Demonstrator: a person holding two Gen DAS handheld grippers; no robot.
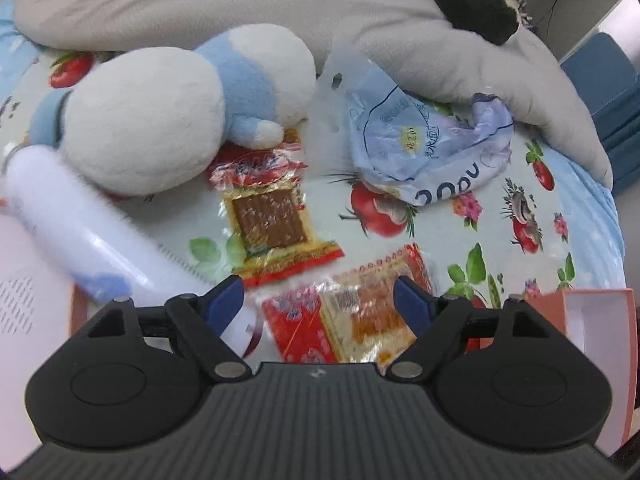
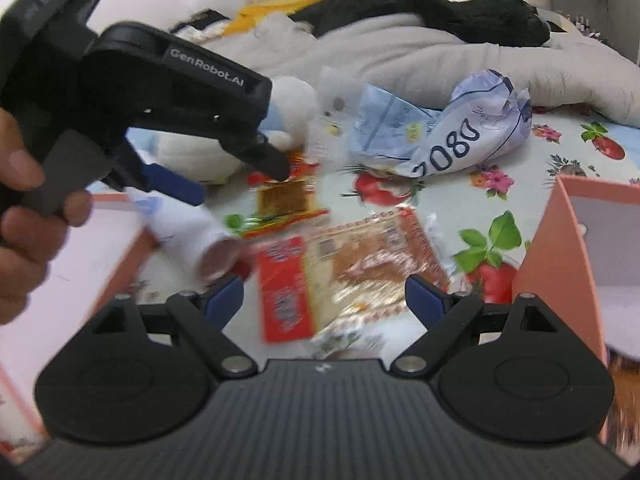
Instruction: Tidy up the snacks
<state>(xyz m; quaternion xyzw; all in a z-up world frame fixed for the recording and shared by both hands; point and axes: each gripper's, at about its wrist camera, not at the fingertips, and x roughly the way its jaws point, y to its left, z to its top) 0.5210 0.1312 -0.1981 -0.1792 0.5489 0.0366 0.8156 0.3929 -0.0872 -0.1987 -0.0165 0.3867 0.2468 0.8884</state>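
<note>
Snack packets point(image 1: 276, 216) lie loose mid-frame between pink boxes point(image 2: 576, 240). I see both grippers, left point(image 1: 320, 300) and right point(image 2: 324, 296), gaping and empty. Motion blur smears the nearest packet point(image 2: 344, 276).

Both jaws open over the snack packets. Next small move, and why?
Probably lower the right gripper onto the red-and-clear snack packet and close. Its jaws stand open and empty with the packet lying flat on the sheet right between them; the pink box sits close beside it.

Both the left gripper point(image 1: 319, 304) and right gripper point(image 2: 324, 300) gape wide, seemingly empty, angled downward.
</note>
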